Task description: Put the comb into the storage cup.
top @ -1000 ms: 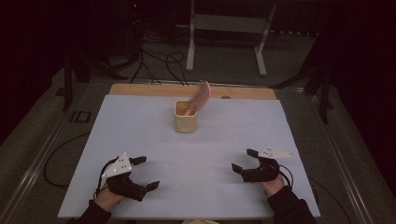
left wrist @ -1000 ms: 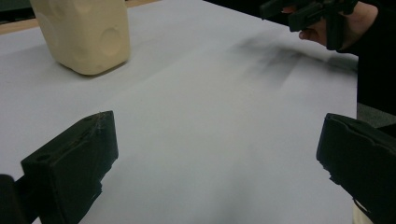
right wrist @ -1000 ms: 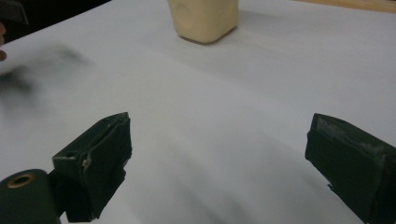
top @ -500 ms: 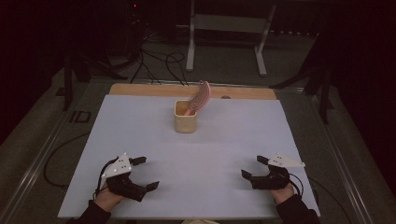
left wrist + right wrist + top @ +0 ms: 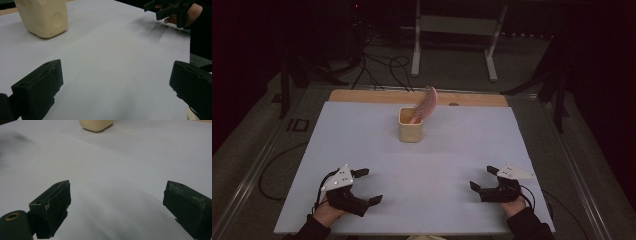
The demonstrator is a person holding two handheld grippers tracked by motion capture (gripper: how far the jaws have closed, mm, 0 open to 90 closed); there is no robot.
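Resting at seven o'clock on the bench [image 5: 362,130], the left tool [image 5: 365,186] sits low over the white sheet, jaws spread wide, nothing between them.

Item, centre, toward twelve o'clock: a cream cup [image 5: 410,125] standing upright, with a pink-and-white brush [image 5: 427,102] leaning out of it toward one o'clock. Both sit well apart from either tool.

Item, five o'clock: the right tool [image 5: 482,179], jaws wide and empty. Compared with a second ago it has drawn back toward the near edge and further out to the right, while the left tool, cup and brush have kept their places. Judged from this, the brush is already stowed and the hands are retiring.

The high view gives the brush; the left tool's view [image 5: 115,82] gives the cup's dimpled side [image 5: 43,17] and the other tool across the sheet [image 5: 170,10]; the right tool's view [image 5: 117,202] catches just the cup's base [image 5: 96,125].
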